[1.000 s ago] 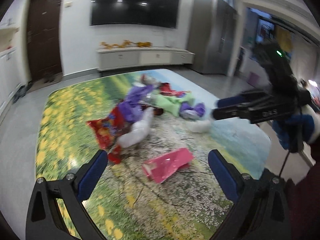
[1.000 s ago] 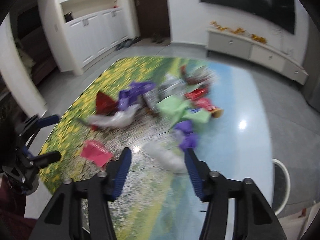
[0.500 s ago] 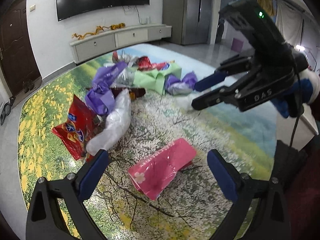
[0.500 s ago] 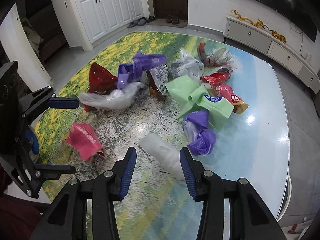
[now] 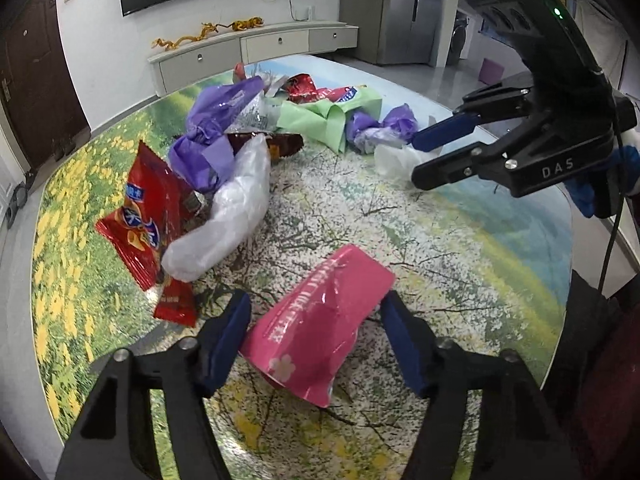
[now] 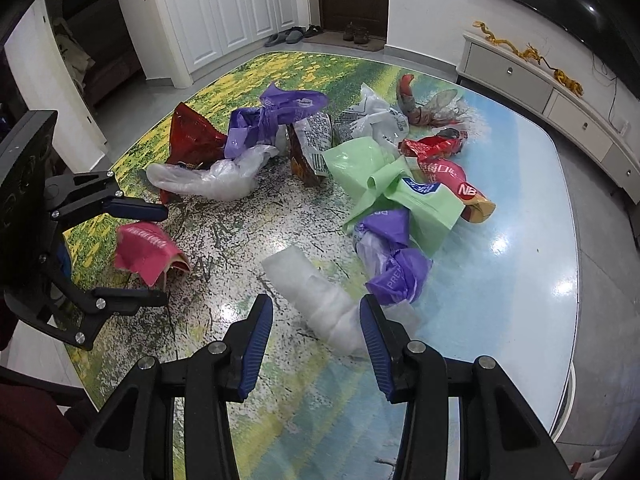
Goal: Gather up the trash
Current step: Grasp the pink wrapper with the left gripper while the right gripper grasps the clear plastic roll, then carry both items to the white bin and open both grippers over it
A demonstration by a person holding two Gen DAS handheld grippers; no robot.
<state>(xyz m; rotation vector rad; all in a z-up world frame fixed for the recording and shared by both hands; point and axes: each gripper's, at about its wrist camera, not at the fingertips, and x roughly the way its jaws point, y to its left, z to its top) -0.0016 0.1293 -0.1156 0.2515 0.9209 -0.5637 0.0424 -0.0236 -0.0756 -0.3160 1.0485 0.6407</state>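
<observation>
Closing on the pink packet (image 5: 320,328), the left gripper (image 5: 316,320) had its jaws on either side of it near the table's near edge, the left pad at the wrapper's edge and the right pad just beside it; whether either pad pressed yet could not be told. That straddle looked chosen so the crumpled foil would fold between the pads rather than slide on the glossy printed tabletop (image 6: 520,280).

The right gripper (image 6: 316,320) pointed down over the clear plastic bag (image 6: 320,300), jaws partly spread and astride it. Its right pad seemed to touch the film, while a gap showed at the left pad, so no pinch was made. Taking one piece with each hand was probably the plan, since both lay nearer than the main heap.

That heap sat farther off: a red snack bag (image 5: 140,216), purple bags (image 6: 272,124), a green wrapper (image 6: 380,184) and a long clear bag (image 5: 228,216), overlapping so their lower parts were hidden. No bin appeared in either view. The packet's print was too distorted to read, and the clear bag's near end vanished behind the right finger.
</observation>
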